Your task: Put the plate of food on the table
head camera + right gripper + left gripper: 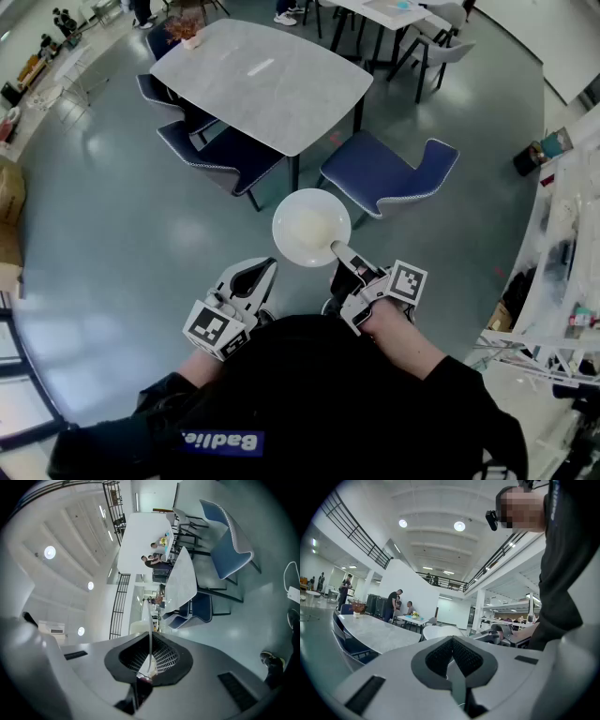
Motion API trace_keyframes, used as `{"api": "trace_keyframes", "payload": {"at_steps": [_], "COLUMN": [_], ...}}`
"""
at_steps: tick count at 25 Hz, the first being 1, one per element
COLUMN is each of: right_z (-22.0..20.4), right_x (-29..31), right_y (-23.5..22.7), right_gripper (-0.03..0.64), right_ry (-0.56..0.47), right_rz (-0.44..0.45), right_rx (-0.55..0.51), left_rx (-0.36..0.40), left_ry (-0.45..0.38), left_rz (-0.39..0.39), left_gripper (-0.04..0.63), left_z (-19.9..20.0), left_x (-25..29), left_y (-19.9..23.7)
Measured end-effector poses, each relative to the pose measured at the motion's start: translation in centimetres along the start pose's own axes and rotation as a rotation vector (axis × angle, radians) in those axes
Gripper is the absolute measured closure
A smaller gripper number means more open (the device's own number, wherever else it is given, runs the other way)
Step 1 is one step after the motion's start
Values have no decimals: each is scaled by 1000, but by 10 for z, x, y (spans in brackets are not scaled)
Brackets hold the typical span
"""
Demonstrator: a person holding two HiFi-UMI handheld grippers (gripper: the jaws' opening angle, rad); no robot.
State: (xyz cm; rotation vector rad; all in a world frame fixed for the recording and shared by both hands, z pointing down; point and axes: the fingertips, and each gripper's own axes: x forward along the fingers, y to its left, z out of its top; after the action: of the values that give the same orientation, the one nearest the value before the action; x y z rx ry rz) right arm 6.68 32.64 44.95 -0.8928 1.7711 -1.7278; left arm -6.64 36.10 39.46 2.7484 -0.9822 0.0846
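The white plate (310, 228) is off the bench (262, 80), held in the air short of its near corner and above the floor (112, 244). The right tongs (340, 253) are clamped on its near rim, which shows edge-on between the closed pads in the right gripper view. The left tongs (267, 266) are together with nothing between them, just short of the plate on the side away from the bench.

The plate looks stiff, glazed and breakable, and its smooth rim is likely slippery. A one-sided pinch lets the weight lever downwards, so it should be kept level. The pale food in its middle is too washed out to name.

The bench top is broad, flat, pale stone-like and mostly bare, with a small pot of flowers (185, 33) at its far corner. A blue chair (389, 173) stands at the bench's near edge, so the approach is tight.
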Motion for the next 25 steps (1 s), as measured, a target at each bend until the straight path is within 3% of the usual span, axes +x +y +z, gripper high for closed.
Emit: {"api": "trace_keyframes", "payload": {"at_steps": [17,25], "right_z": [-1,21], "right_x": [1,-5], "right_y": [3,-7], "right_gripper": [598,598], "right_ry": [5,22], "right_rz": [8,2], "right_rx": [1,31], "left_rx": [-6,-5], "left_ry": [6,14], "left_rz": [-4,20], "left_gripper": [588,588], "left_z": [-3,-3], "left_x": [0,19], "left_y": [0,-7]}}
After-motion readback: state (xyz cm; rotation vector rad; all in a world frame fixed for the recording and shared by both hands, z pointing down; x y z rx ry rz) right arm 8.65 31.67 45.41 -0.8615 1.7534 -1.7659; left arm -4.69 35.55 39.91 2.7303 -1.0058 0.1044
